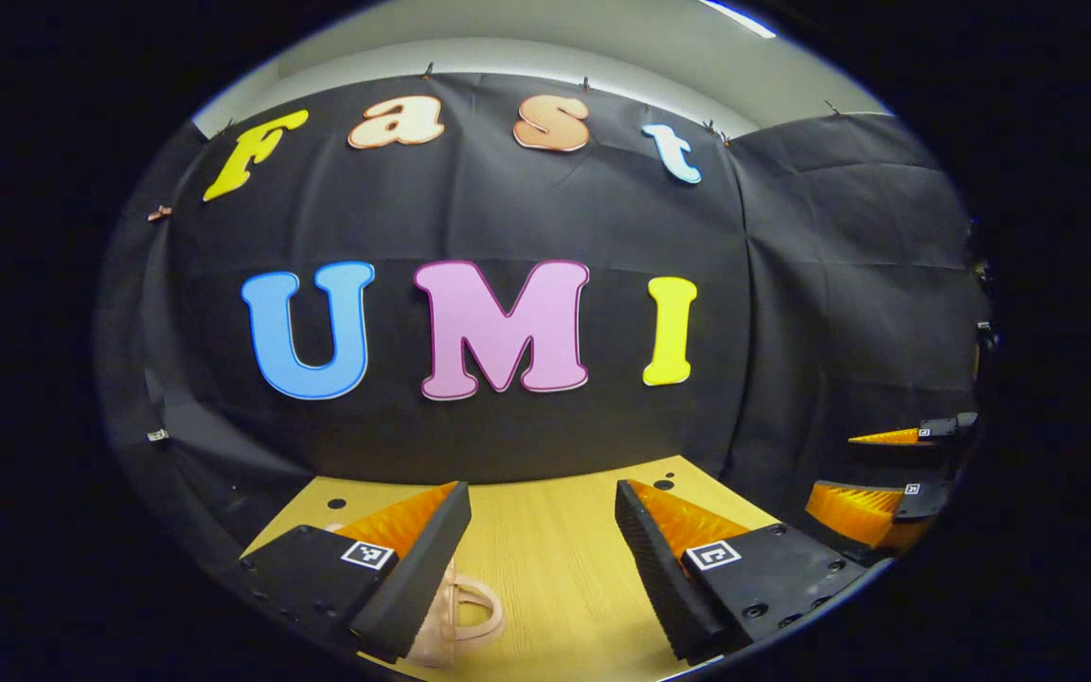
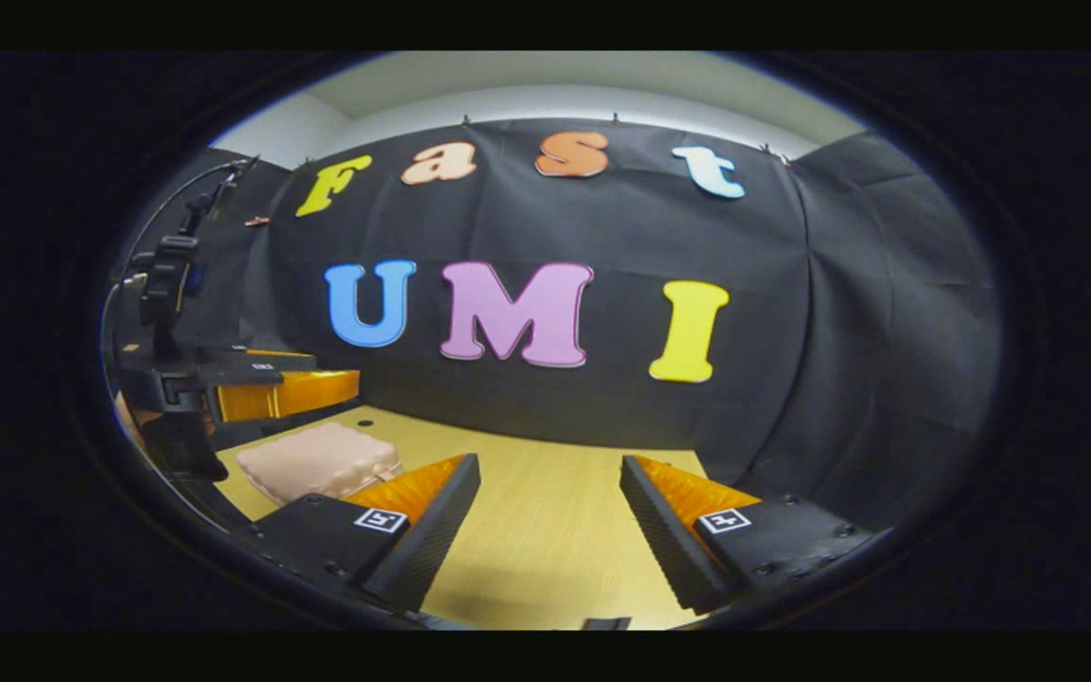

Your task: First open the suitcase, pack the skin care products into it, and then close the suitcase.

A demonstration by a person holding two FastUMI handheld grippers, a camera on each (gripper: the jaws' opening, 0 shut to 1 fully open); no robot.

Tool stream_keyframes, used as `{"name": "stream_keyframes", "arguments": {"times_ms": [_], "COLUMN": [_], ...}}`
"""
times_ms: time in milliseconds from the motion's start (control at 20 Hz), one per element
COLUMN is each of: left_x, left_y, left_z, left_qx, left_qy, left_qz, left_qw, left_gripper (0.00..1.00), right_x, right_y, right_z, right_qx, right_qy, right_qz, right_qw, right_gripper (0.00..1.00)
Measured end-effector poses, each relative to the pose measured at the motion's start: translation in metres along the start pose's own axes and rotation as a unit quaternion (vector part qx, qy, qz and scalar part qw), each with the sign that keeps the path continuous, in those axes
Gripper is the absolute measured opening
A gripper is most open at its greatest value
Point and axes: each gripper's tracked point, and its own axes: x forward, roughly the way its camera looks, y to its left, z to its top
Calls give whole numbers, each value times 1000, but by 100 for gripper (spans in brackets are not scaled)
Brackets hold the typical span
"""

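While both our grippers, left gripper (image 1: 543, 516) and right gripper (image 2: 550, 493), hang wide apart and empty-handed, we see the small pale-pink ribbed plastic suitcase (image 2: 318, 461) lying closed on the light wooden table (image 2: 545, 530).

Black cloth wall (image 1: 508, 208), creased and hung in panels, pinned along its upper edge by small clips. Second panel of the same black cloth (image 2: 886, 313) angled in at the right, forming a corner. Above, a pale plain ceiling (image 2: 545, 80) with a bright strip of light (image 1: 740, 19) at its edge. Below, a light wooden tabletop (image 2: 545, 530) with fine straight grain and small dark round holes near the back edge, butting against the cloth.
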Motion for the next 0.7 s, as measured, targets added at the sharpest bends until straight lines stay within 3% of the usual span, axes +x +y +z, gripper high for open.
{"name": "stream_keyframes", "arguments": {"times_ms": [200,400,700], "left_x": [-36,-55,-43], "left_y": [-35,-38,-39], "left_z": [25,55,74], "left_qx": [-20,-15,-4], "left_qy": [-15,-31,-39], "left_qz": [18,17,-6], "left_qw": [1000,999,999], "left_gripper": [95,96,96], "right_x": [-13,-19,-23], "right_y": [-5,-26,-36], "right_z": [36,83,107], "right_qx": [2,7,-7], "right_qy": [-36,-84,-106], "right_qz": [42,21,-14], "right_qw": [998,996,994], "right_gripper": [96,95,96]}}
